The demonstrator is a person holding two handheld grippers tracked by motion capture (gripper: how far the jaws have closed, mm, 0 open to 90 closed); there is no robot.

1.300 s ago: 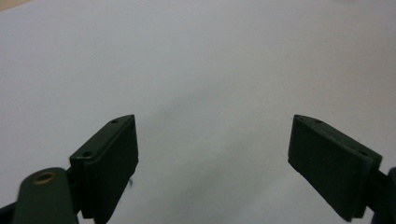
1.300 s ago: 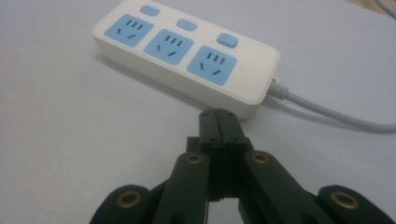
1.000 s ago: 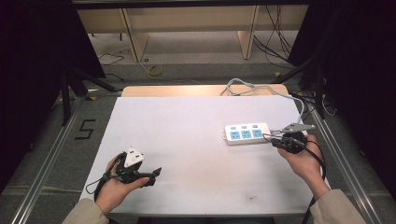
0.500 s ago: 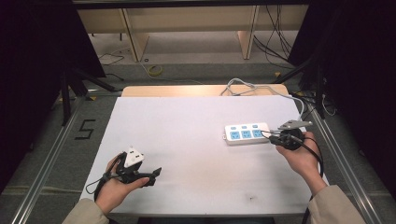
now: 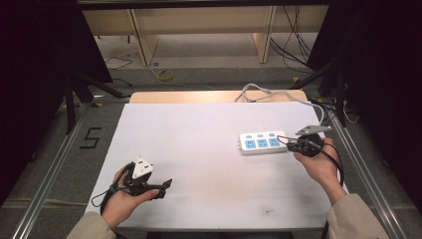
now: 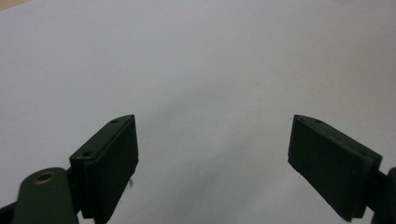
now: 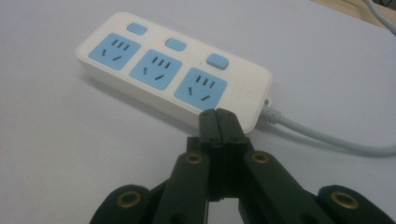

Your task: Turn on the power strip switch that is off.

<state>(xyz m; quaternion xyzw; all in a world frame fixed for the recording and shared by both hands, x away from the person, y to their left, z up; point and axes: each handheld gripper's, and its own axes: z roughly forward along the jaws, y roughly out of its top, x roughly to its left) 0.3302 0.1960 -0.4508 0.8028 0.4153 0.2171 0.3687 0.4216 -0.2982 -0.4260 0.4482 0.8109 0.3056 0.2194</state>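
One white plastic power strip (image 5: 263, 143) with rounded corners lies on the white matte table sheet (image 5: 199, 149), two grippers by it.

The strip carries three blue sockets in a row and three small blue buttons beside them; one grey round cable (image 7: 327, 137) leaves its end. The right gripper (image 5: 291, 144), its two flat black jaws pressed together on nothing, points at the strip's cable end, just beside it. The left gripper (image 5: 161, 186), well apart from the strip, has its two jaws spread wide over bare sheet.
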